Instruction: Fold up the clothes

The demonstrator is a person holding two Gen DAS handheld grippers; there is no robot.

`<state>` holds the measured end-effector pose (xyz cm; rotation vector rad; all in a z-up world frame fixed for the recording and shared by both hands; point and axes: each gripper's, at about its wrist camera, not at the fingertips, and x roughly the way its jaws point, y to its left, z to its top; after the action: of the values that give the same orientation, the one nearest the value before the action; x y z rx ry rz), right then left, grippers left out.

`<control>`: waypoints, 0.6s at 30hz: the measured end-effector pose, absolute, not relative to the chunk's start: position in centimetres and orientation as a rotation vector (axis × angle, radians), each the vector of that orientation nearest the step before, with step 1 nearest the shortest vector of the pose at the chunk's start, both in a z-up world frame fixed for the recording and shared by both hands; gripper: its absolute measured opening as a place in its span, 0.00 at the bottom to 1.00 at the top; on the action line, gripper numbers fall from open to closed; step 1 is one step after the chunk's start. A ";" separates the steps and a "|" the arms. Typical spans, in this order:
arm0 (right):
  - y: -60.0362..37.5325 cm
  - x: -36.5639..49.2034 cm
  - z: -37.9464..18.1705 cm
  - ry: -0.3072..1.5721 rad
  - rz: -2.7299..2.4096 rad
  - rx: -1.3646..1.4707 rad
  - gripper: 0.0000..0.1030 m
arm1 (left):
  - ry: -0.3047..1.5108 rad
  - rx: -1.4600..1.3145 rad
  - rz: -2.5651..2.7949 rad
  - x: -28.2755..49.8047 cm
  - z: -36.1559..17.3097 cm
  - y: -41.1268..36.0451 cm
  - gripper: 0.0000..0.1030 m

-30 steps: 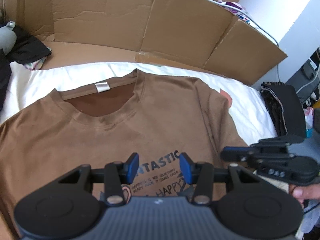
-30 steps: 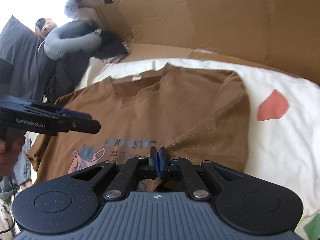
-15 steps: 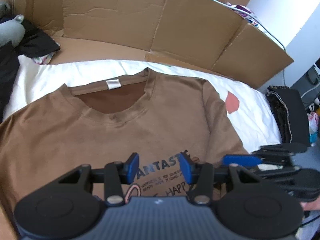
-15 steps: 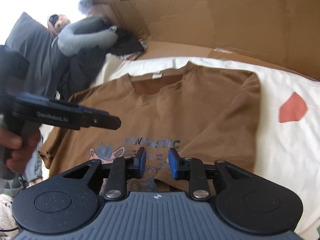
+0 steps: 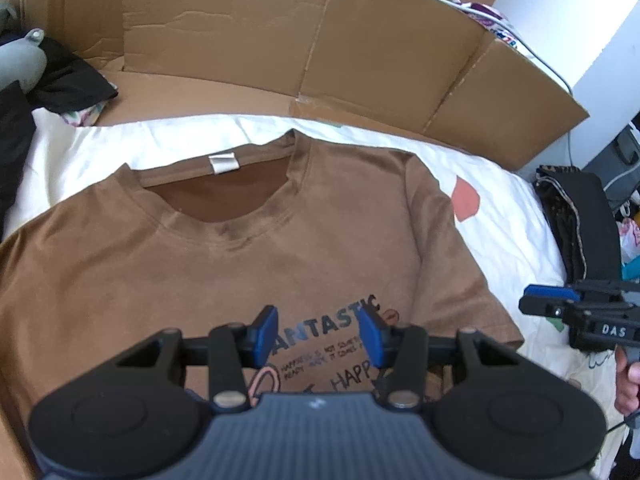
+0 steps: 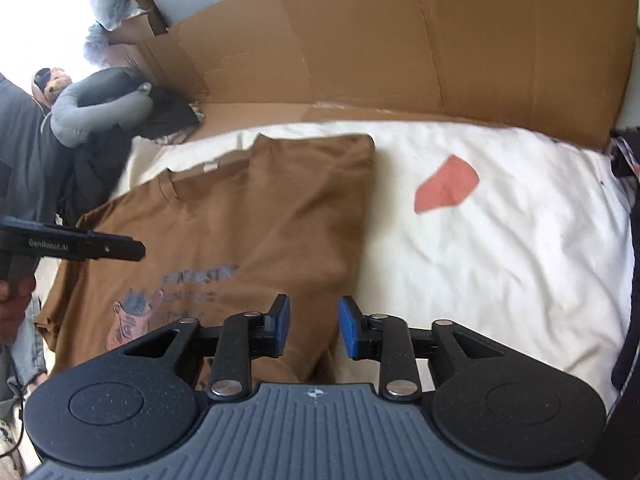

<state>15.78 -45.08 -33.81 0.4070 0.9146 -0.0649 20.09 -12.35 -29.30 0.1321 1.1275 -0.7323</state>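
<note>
The white bedsheet (image 6: 500, 240) carries the brown T-shirt (image 5: 280, 248), lying flat from my centre towards ten o'clock, its right sleeve folded in. My left gripper (image 5: 318, 330) hovers half open, empty. My right gripper (image 6: 312, 326) has just been opening, nothing between its jaws. I judge the loose fold may spring back.

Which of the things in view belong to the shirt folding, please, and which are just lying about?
Belong to the job:
brown T-shirt, its right side folded in
left tongs, open
right tongs, just opened, gripping nothing
white sheet under it

Lying about:
cardboard panels
grey neck pillow
dark clothes pile
</note>
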 end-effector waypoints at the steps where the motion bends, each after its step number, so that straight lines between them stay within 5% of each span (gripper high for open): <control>1: -44.8 15.6 -33.9 0.919 -0.051 0.393 0.38 | 1.129 0.136 -0.735 20.0 -29.4 -12.5 0.47; 18: -40.4 15.6 -35.2 0.978 -0.025 0.087 0.47 | 1.142 0.169 -0.749 19.3 -30.1 -14.0 0.47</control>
<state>15.58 -40.35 -35.22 0.0875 0.9778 -0.0249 19.29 -13.98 -30.09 0.1688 1.1417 -0.7489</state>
